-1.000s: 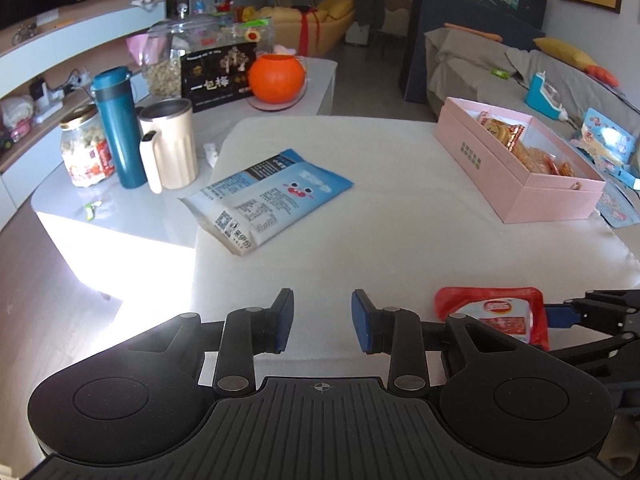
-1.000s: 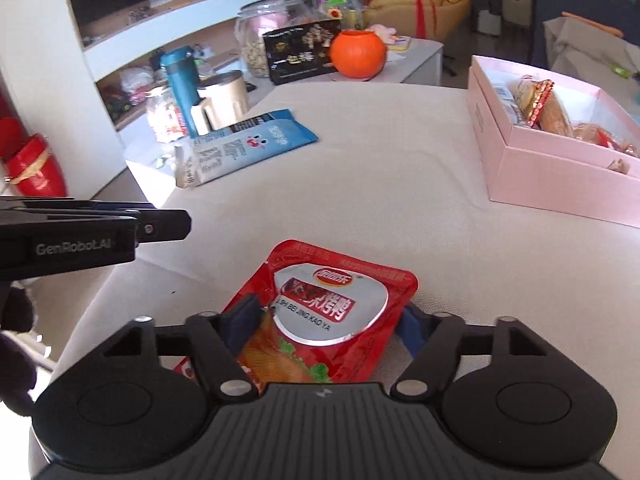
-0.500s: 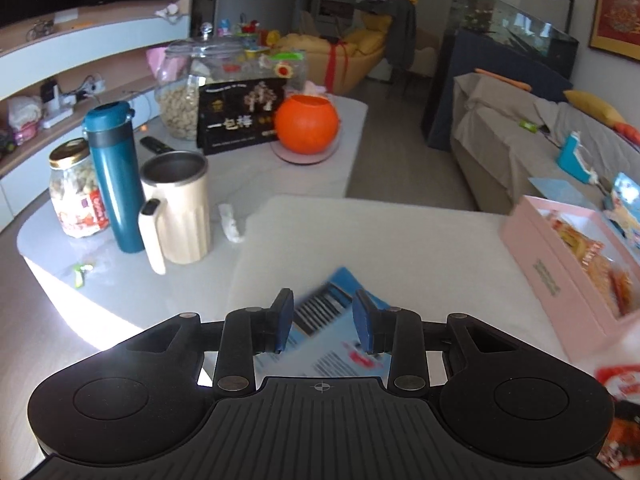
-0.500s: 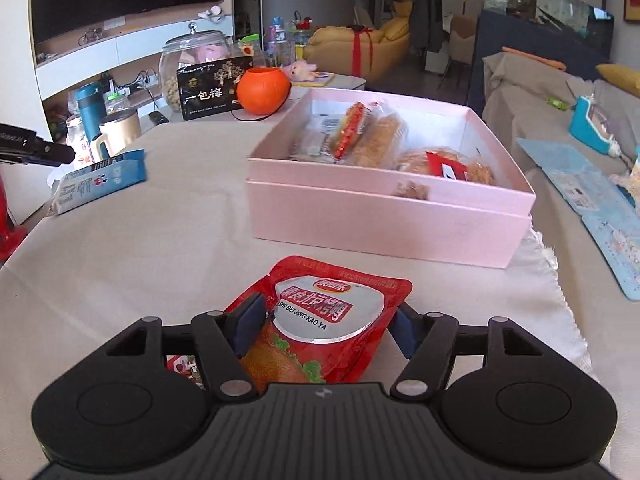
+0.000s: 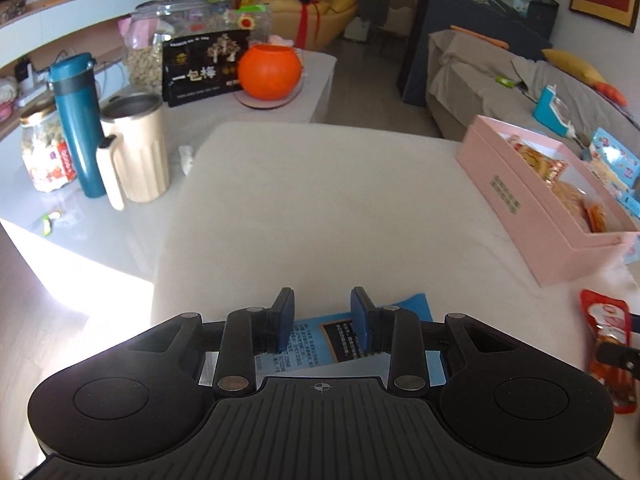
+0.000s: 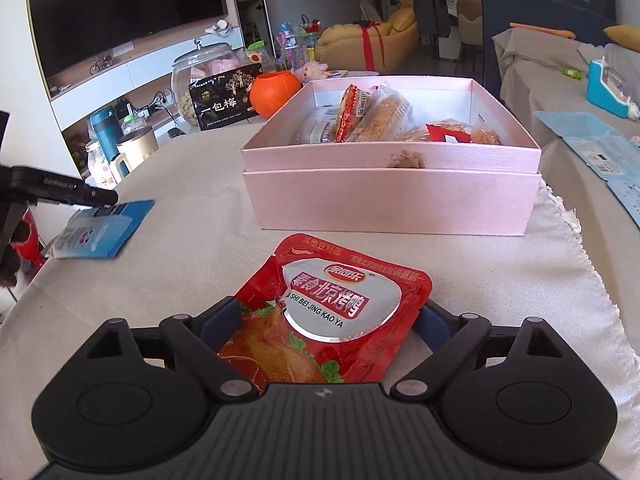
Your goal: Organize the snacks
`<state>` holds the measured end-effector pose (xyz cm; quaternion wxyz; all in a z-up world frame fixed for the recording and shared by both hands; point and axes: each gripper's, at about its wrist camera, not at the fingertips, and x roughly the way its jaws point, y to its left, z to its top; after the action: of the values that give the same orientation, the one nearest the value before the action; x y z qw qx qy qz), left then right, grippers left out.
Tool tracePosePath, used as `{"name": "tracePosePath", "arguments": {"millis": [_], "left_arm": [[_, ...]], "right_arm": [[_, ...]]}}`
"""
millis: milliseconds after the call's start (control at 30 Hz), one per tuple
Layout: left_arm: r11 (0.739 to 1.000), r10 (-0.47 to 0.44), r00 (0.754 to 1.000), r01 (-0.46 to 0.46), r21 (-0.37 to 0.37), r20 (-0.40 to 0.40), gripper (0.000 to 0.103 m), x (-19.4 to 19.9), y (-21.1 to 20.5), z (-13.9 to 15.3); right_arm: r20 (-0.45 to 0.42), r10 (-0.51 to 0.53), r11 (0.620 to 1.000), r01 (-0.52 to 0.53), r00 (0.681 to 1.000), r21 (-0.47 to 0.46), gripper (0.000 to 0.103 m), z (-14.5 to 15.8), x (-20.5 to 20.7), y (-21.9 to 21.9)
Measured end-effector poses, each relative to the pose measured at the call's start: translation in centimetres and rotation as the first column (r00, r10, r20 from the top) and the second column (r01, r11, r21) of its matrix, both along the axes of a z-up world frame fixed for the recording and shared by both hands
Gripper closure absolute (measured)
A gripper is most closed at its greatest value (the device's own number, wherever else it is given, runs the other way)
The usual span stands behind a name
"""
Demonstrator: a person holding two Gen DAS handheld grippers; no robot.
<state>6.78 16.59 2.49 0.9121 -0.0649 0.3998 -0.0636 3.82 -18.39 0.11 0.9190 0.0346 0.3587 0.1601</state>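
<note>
Nearby, the right gripper clamps the red snack pouch before the pink box; the left gripper hovers open over the blue packet.

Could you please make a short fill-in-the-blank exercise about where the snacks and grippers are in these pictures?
1. The right gripper holds a ____ snack packet.
2. The pink box already contains several ____.
3. The blue packet lies under the ____ gripper.
4. The pink box has no ____ on it.

Missing words: red; snacks; left; lid
</note>
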Motion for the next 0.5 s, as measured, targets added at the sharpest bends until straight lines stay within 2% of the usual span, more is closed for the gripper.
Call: {"name": "tracePosePath", "arguments": {"millis": [67, 133, 200, 333, 400, 500], "left_arm": [[0.998, -0.045, 0.999, 0.044, -0.033, -0.023, 0.065, -1.3, -1.3, -0.5], [0.996, -0.084, 0.996, 0.084, 0.015, 0.012, 0.065, -2.7, -2.4, -0.2], [0.996, -0.088, 0.995, 0.086, 0.038, 0.047, 0.065, -3.7, -2.4, 0.5], [0.997, 0.052, 0.993, -0.057, 0.043, 0.103, 0.065, -4.7, 0.5, 2.0], [0.99, 0.136, 0.986, -0.139, 0.03, 0.095, 0.065, -4.8, 2.4, 2.2], [0.977, 0.211, 0.976, -0.212, 0.009, 0.057, 0.066, -5.6, 4.1, 2.0]], "right_arm": [[-0.008, -0.007, 1.0, 0.007, 1.0, 0.025, 0.011, 0.1, 0.0, -0.5], [-0.022, -0.04, 0.999, 0.04, 0.999, 0.035, 0.011, 0.3, -0.2, -0.8], [-0.037, -0.069, 0.997, 0.07, 0.997, 0.018, 0.011, 0.6, -0.6, -0.9], [-0.038, -0.057, 0.998, 0.057, 0.998, -0.017, 0.011, 1.0, -1.6, -1.0], [-0.061, -0.064, 0.998, 0.065, 0.996, 0.007, 0.009, 0.4, -1.5, -1.3], [-0.03, -0.076, 0.997, 0.076, 0.997, 0.002, 0.004, 0.0, -1.7, -0.8]]}}
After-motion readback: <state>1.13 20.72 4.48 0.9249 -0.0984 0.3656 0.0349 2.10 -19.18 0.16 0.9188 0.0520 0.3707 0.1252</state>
